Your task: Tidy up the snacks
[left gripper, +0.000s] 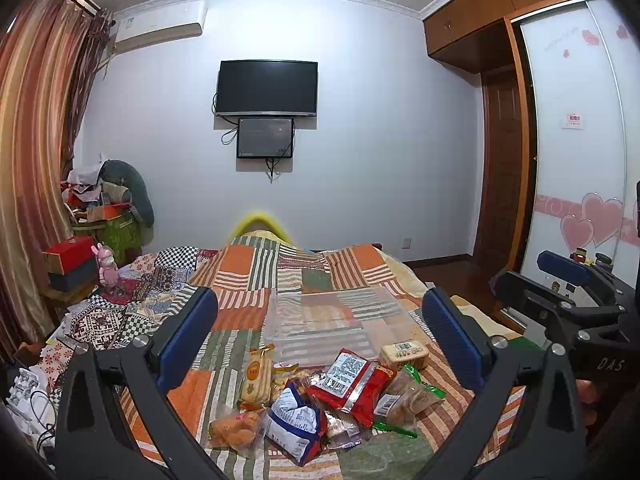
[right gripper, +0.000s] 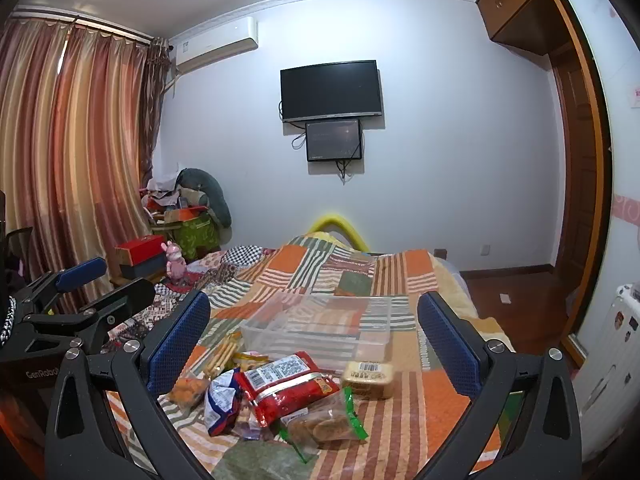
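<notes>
A heap of snack packets lies on the patchwork bedspread: a red packet [left gripper: 350, 380] [right gripper: 286, 384], a blue-and-white bag [left gripper: 294, 420] [right gripper: 220, 402], a green-edged clear pack of cakes [left gripper: 404, 398] [right gripper: 326, 424], an orange biscuit sleeve [left gripper: 256, 374], a tan boxed snack [left gripper: 403, 354] [right gripper: 368, 376]. Behind the heap stands an empty clear plastic bin [left gripper: 332, 320] [right gripper: 320, 324]. My left gripper [left gripper: 320, 336] hovers wide open above the heap, holding nothing. My right gripper [right gripper: 314, 340] is likewise open and empty. Each gripper shows at the edge of the other's view.
The bed [left gripper: 248, 268] stretches toward the far wall with a TV [left gripper: 267, 88]. Clutter, boxes and a pink toy [left gripper: 106, 266] sit at the left by the curtains. A wardrobe [left gripper: 572, 140] and wooden floor [right gripper: 516, 292] lie to the right.
</notes>
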The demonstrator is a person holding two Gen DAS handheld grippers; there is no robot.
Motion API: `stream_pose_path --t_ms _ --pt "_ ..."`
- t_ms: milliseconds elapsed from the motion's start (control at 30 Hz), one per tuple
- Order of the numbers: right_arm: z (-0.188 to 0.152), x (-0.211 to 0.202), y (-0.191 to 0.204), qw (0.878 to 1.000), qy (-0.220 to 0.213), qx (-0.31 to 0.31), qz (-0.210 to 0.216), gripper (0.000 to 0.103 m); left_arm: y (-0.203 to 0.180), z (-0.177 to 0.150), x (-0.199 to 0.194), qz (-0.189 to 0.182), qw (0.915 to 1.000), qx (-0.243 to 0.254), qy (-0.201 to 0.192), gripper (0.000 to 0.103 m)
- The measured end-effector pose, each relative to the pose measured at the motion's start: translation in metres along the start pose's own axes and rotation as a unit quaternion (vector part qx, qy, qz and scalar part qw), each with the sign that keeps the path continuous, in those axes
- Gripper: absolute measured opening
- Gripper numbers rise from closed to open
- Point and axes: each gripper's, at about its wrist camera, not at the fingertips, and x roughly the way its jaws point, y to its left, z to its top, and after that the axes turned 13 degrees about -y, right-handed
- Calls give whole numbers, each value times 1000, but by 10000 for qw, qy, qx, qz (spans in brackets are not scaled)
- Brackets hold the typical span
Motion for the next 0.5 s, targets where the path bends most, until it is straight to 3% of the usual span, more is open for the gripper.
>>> stream_pose_path --t_ms 500 --pt "0 0 0 10000 -37 -20 2 103 1 -3 4 6 10000 -41 15 103"
